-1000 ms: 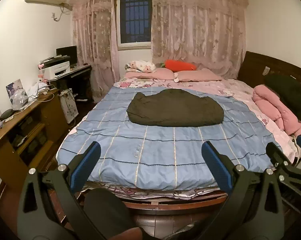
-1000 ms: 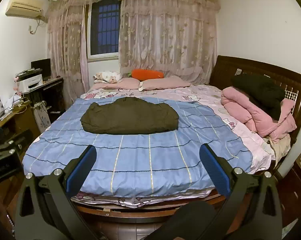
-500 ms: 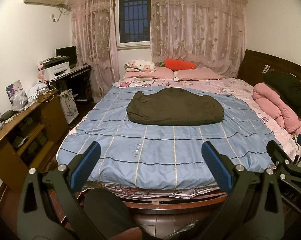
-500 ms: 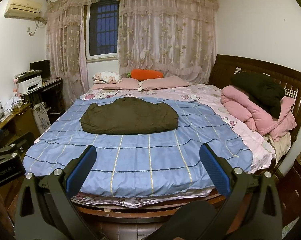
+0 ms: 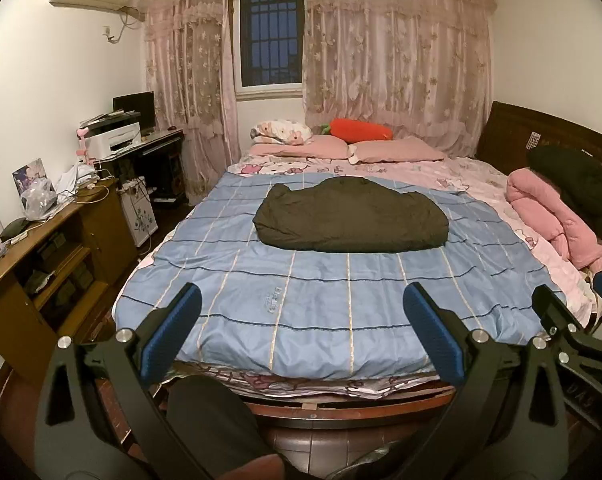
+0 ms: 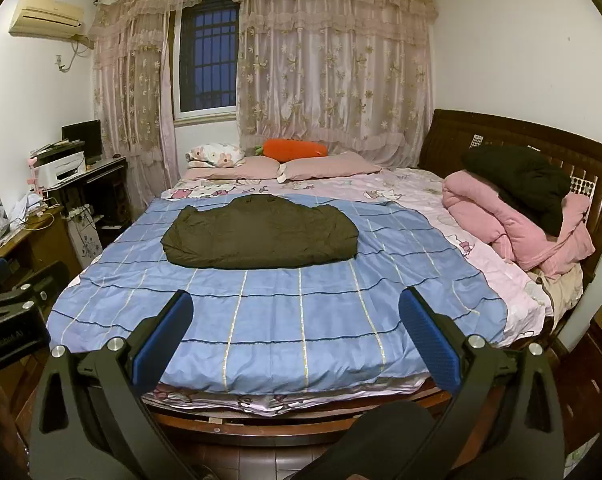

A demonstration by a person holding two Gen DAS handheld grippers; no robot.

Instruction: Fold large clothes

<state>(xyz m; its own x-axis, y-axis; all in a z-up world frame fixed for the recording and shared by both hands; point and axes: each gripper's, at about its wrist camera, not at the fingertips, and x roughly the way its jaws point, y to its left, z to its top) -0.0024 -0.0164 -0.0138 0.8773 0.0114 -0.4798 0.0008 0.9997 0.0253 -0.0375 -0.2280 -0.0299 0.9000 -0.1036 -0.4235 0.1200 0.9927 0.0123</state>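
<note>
A dark olive padded garment lies folded into a compact bundle in the middle of the bed, on the blue checked sheet; it also shows in the right wrist view. My left gripper is open and empty, held off the bed's foot, well short of the garment. My right gripper is open and empty too, beside the left one at the bed's foot. The right gripper's body shows at the right edge of the left wrist view.
A pink quilt with a black garment on it lies by the headboard on the right. Pillows and an orange cushion lie by the curtains. A wooden cabinet and desk stand left. My knees show below the grippers.
Both grippers have drifted slightly; the view has shifted a little. The garment has not moved and both grippers stay open.
</note>
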